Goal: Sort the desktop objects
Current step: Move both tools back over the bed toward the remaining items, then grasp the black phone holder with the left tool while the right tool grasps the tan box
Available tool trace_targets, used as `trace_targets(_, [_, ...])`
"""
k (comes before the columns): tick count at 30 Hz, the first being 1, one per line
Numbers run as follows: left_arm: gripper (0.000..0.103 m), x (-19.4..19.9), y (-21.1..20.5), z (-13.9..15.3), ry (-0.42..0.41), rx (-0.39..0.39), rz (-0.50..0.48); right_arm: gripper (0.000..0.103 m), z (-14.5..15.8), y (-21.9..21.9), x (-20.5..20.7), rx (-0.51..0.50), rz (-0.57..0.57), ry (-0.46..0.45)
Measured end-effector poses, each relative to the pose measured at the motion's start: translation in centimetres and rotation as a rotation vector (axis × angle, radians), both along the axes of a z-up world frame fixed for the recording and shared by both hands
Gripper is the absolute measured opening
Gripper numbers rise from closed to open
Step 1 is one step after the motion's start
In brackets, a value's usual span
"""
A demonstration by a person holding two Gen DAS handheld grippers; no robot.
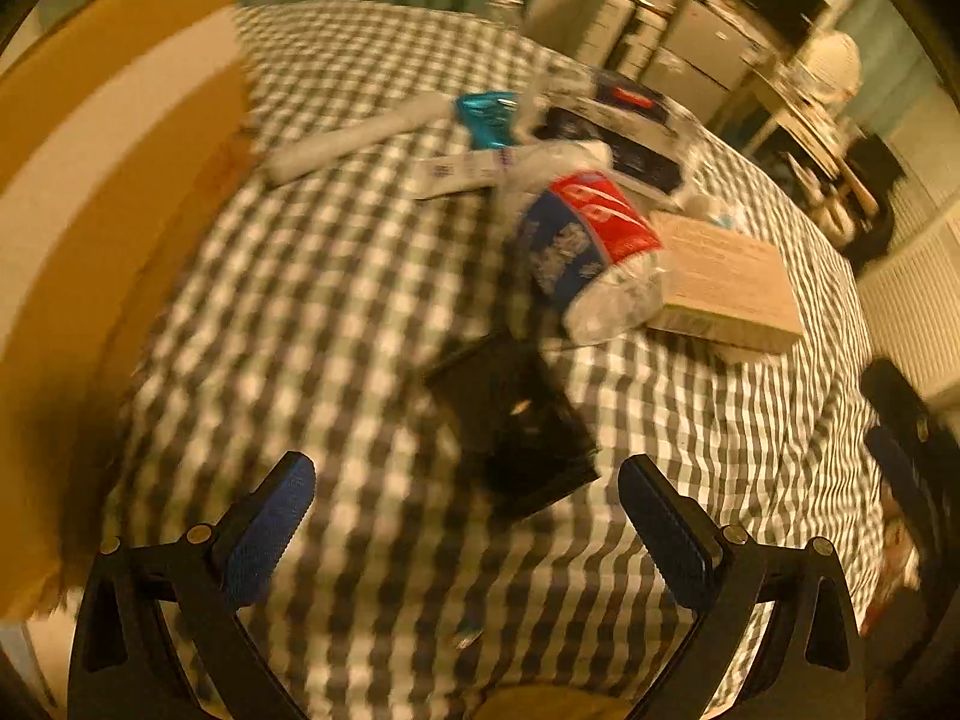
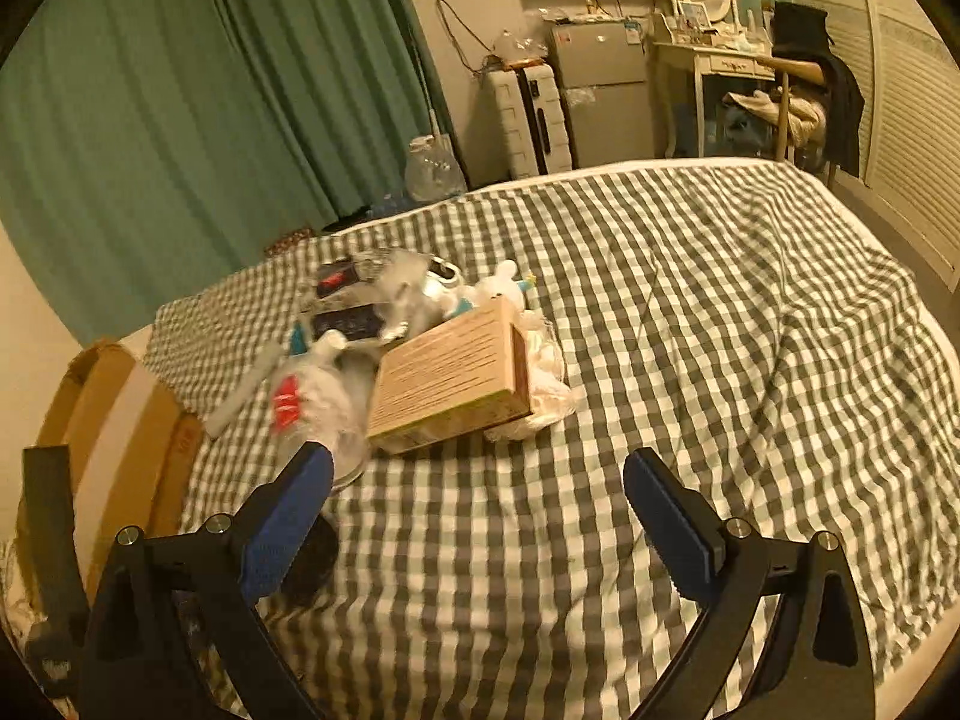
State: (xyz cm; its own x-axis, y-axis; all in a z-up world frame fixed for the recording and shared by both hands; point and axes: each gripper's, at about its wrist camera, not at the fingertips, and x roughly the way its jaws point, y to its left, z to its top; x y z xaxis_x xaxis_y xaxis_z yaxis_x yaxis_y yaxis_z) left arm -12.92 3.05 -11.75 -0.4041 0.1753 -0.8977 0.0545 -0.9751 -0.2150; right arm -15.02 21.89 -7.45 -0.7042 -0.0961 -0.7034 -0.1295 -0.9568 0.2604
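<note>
- Both grippers empty, fingers spread wide: left gripper (image 1: 465,492) hangs over the black flat item (image 1: 513,420), right gripper (image 2: 477,492) over bare checked bed cover (image 2: 720,312).
- Task stuff sits in one heap mid-bed: tan box (image 2: 450,378), clear bag w/ red-blue label (image 1: 591,240), white tube (image 1: 354,138), teal item (image 1: 486,117), dark packets behind.
- Cardboard box (image 1: 72,192) at bed's left edge, prob. the sorting bin; can't confirm.
- Risk 1: black item lies flat on soft cover, so fingers may pinch cloth w/ it, or slide off its thin edge.
- Risk 2: tan box leans on a crinkly bag (image 2: 546,384); pulling either could tip the heap.
- Risk 3: left view badly blurred, so aim may be off.
- Risk 4: slick plastic bags could slip from the fingers.
</note>
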Motion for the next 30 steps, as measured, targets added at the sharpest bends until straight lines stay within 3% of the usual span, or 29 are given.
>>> trace_targets(6, [0.103, -1.3, 3.2, -2.0, 0.011, -0.118, -0.130, 0.098, -1.7, 1.1, -3.4, -0.020, -0.024, -0.012])
trace_targets(9, [0.101, -1.7, 3.2, -3.1, 0.007, -0.092, -0.153, 0.098, -2.6, 1.2, -5.3, -0.017, -0.036, -0.033])
trace_targets(13, [0.093, -1.1, 2.2, -3.2, 0.058, -0.054, -0.148, 0.097, -4.1, 2.2, -7.2, -0.108, -0.059, -0.059])
trace_targets(14, [0.087, -1.0, 2.0, -3.1, 0.064, -0.047, -0.145, 0.094, -4.4, 2.2, -7.4, -0.133, -0.053, -0.067])
trace_targets(16, [0.074, -0.8, 1.6, -2.9, 0.074, -0.026, -0.141, 0.065, -4.8, 1.4, -7.3, -0.156, -0.010, -0.081])
trace_targets(18, [0.058, -0.4, 1.3, -2.8, 0.075, -0.008, -0.137, 0.055, -4.5, -0.2, -6.8, -0.075, 0.029, -0.081])
trace_targets(21, [0.055, 0.1, 0.6, -2.6, 0.068, 0.015, -0.127, 0.048, -3.7, -2.1, -5.4, -0.017, 0.100, -0.050])
trace_targets(26, [0.055, 1.2, -1.6, -2.0, 0.072, 0.060, -0.051, 0.041, -2.1, -2.8, -4.0, -0.069, 0.140, 0.007])
trace_targets(30, [0.055, 0.8, -2.0, -2.4, 0.049, 0.078, -0.015, 0.043, -1.9, -3.5, -4.9, -0.115, 0.151, 0.016])
